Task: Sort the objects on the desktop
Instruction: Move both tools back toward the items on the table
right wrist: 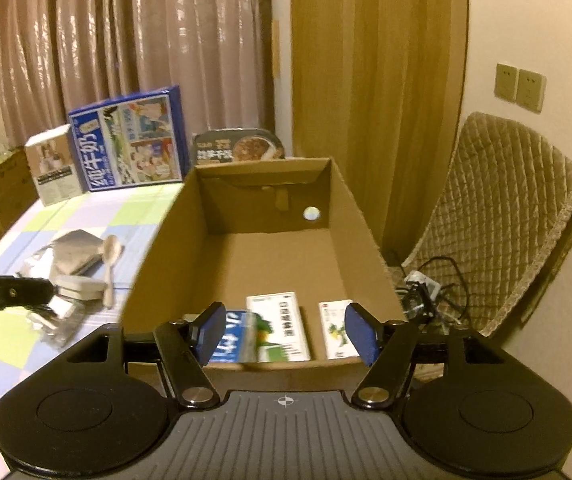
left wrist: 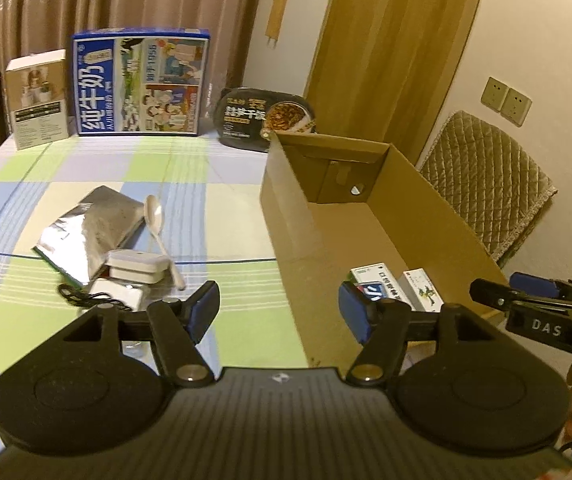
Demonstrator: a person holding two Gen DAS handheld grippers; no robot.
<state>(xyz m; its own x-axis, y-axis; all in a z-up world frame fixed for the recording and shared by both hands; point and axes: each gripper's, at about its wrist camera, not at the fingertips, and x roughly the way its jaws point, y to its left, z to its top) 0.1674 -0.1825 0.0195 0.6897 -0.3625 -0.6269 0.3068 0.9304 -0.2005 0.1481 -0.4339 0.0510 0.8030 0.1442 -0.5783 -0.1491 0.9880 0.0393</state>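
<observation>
An open cardboard box [left wrist: 286,216] stands on the checked tablecloth [left wrist: 190,168]. At its near end lie a blue medicine box [right wrist: 232,340], a green-and-white one [right wrist: 278,326] and a small white one [right wrist: 336,332]. My right gripper [right wrist: 286,332] hangs open above them, with nothing between its blue pads. My left gripper [left wrist: 280,312] is open and empty too, astride the box's left wall. Left of the box lie a silver foil pouch [left wrist: 90,228], a white spoon [left wrist: 158,224], a white case [left wrist: 136,266] and a black cord [left wrist: 74,296]. The right gripper [left wrist: 502,290] shows at the right edge of the left wrist view.
At the table's far edge stand a blue milk carton box [left wrist: 142,84], a small white box [left wrist: 38,100] and a black ready-meal tray [left wrist: 266,116]. A quilted chair [right wrist: 506,208] with cables [right wrist: 426,292] on its seat stands right of the box. Curtains hang behind.
</observation>
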